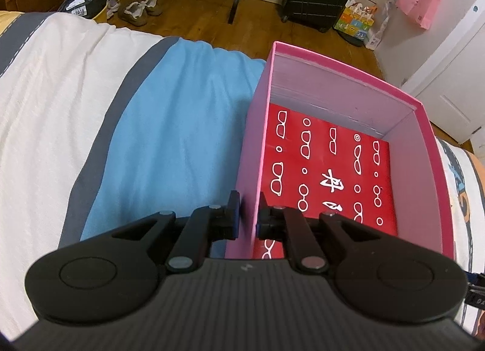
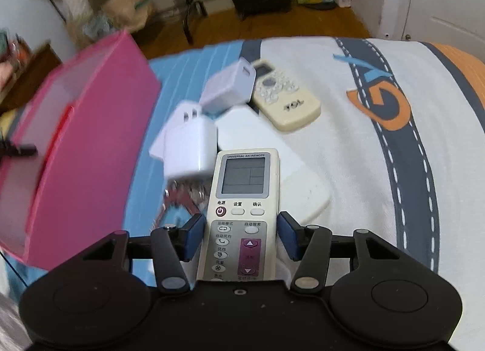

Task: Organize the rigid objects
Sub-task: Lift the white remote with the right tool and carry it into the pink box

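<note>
A bed (image 2: 348, 145) holds an open pink box (image 1: 342, 78) (a red printed sheet lines its floor), its left wall clamped by the left gripper (image 1: 247, 214). Beside the box, the right gripper (image 2: 241, 237) straddles a white remote (image 2: 242, 199), pads not visibly pressing it, near two white chargers (image 2: 191, 145)

A pink box (image 1: 318, 84) is sitting open on the bed, a red glasses-patterned card (image 1: 330, 169) lying inside. Beside it are lying two white chargers (image 2: 194, 145), a universal AC remote (image 2: 242, 208) and a cream TCL remote (image 2: 285, 96).
</note>
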The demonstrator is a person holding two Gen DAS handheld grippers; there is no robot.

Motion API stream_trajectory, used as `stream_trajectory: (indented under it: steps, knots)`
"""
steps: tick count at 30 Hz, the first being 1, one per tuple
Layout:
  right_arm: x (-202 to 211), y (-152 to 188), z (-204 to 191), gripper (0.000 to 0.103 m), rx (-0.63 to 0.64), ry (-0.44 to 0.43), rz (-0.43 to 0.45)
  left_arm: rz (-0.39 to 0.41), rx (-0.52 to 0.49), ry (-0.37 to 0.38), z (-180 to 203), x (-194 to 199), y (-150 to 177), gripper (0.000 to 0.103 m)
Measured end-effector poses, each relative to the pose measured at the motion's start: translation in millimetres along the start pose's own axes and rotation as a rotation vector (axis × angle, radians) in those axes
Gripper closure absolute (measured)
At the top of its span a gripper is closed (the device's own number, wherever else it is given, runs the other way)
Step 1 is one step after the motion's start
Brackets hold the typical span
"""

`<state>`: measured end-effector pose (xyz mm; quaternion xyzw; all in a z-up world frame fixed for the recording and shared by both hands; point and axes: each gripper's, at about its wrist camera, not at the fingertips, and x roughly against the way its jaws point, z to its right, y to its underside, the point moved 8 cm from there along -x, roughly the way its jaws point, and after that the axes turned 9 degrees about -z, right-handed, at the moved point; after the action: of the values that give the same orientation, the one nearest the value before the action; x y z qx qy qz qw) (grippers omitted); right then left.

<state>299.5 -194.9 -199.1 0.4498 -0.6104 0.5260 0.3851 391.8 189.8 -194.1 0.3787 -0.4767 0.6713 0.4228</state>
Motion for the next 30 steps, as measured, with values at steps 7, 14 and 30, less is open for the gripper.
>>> stream_trajectory:
  steps: [7, 14, 30]
  knots:
    - [-13, -2, -10, 0.039, 0.084, 0.108, 0.021, 0.002, 0.007, -0.002, -1, 2, 3, 0.095]
    - [-11, 4, -14, 0.044, 0.154, 0.169, 0.053, 0.009, 0.004, -0.006, -1, 3, 3, 0.095]
    - [108, -45, -94, 0.044, 0.049, -0.347, 0.207, 0.007, -0.003, 0.0, 1, 7, 5, 0.094]
